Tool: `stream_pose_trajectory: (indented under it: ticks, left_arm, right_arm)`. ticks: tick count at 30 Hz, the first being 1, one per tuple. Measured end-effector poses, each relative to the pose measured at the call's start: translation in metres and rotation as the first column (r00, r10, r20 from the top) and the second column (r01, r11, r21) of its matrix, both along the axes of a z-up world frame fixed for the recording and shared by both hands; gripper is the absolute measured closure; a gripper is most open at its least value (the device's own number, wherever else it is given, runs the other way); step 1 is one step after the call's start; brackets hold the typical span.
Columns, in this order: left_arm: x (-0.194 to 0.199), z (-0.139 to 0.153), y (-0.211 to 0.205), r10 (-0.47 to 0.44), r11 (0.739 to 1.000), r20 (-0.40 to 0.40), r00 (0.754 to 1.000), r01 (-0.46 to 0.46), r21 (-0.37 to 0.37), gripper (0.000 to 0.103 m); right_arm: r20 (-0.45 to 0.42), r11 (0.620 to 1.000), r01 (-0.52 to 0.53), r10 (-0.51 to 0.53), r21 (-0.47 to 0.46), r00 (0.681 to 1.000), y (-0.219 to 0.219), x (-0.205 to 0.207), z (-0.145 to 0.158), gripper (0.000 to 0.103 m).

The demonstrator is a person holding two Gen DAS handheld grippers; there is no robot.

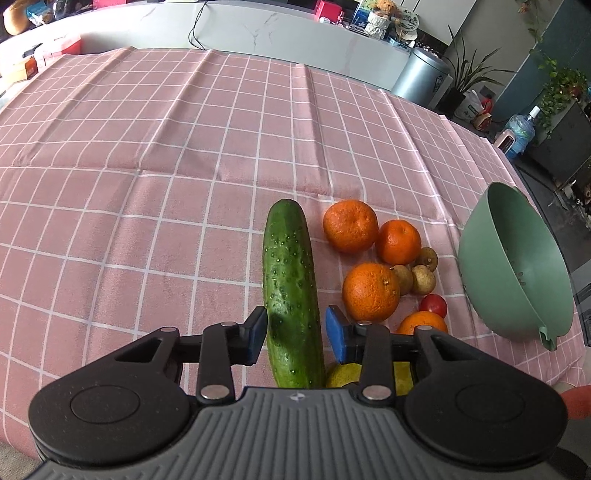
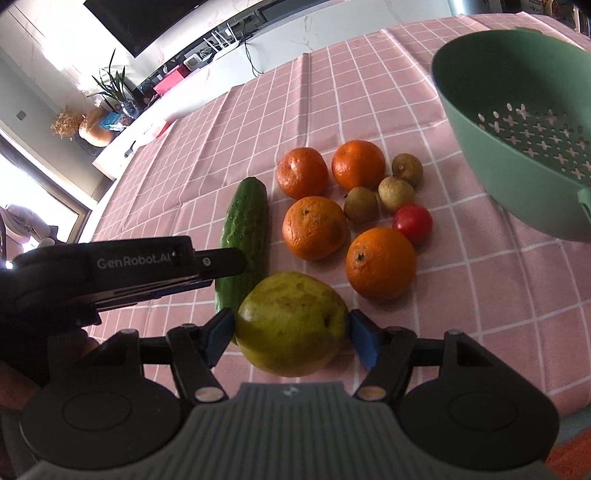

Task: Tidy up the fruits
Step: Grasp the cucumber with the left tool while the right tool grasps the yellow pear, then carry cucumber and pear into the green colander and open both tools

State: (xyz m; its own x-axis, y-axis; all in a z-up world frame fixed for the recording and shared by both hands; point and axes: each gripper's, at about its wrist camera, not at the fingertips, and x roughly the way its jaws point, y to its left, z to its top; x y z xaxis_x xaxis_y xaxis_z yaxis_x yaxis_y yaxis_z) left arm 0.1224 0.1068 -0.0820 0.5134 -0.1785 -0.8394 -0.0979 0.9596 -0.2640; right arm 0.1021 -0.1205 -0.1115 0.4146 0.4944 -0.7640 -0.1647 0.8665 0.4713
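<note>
A green cucumber (image 1: pixel 291 291) lies on the pink checked cloth (image 1: pixel 147 184). My left gripper (image 1: pixel 297 332) is open with its pads on either side of the cucumber's near end; a gap shows on the right side. My right gripper (image 2: pixel 291 332) has its pads against both sides of a yellow-green pear (image 2: pixel 291 323). The cucumber also shows in the right wrist view (image 2: pixel 245 236), with the left gripper (image 2: pixel 225 264) beside it. Several oranges (image 2: pixel 314 227), three small brown fruits (image 2: pixel 395 192) and a red tomato (image 2: pixel 412 221) lie beyond the pear.
A green colander bowl (image 2: pixel 517 122) stands tilted at the right of the fruit; it also shows in the left wrist view (image 1: pixel 517 273). The table's right edge (image 1: pixel 554 258) runs just behind the bowl. A white counter (image 1: pixel 258 29) lies beyond the far edge.
</note>
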Motion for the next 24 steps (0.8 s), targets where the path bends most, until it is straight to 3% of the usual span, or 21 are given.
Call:
stream_pose_trajectory:
  ticks: [12, 21, 24]
  left_arm:
    - [0.007, -0.006, -0.002, 0.004, 1.0, 0.006, 1.0, -0.004, 0.028, 0.056]
    - [0.015, -0.012, -0.009, 0.005, 0.998, 0.0, 1.0, -0.005, 0.068, 0.056]
    - [0.015, -0.013, -0.01, 0.003, 0.998, 0.006, 1.0, -0.004, 0.064, 0.061]
  right_arm:
    - [0.022, 0.998, -0.033, 0.034, -0.046, 0.999, -0.003, -0.006, 0.005, 0.04]
    - [0.115, 0.998, -0.005, 0.013, -0.064, 0.993, -0.034, -0.029, 0.043, 0.04]
    - [0.149, 0.997, 0.012, 0.0, -0.078, 0.989, -0.046, -0.036, 0.056, 0.04]
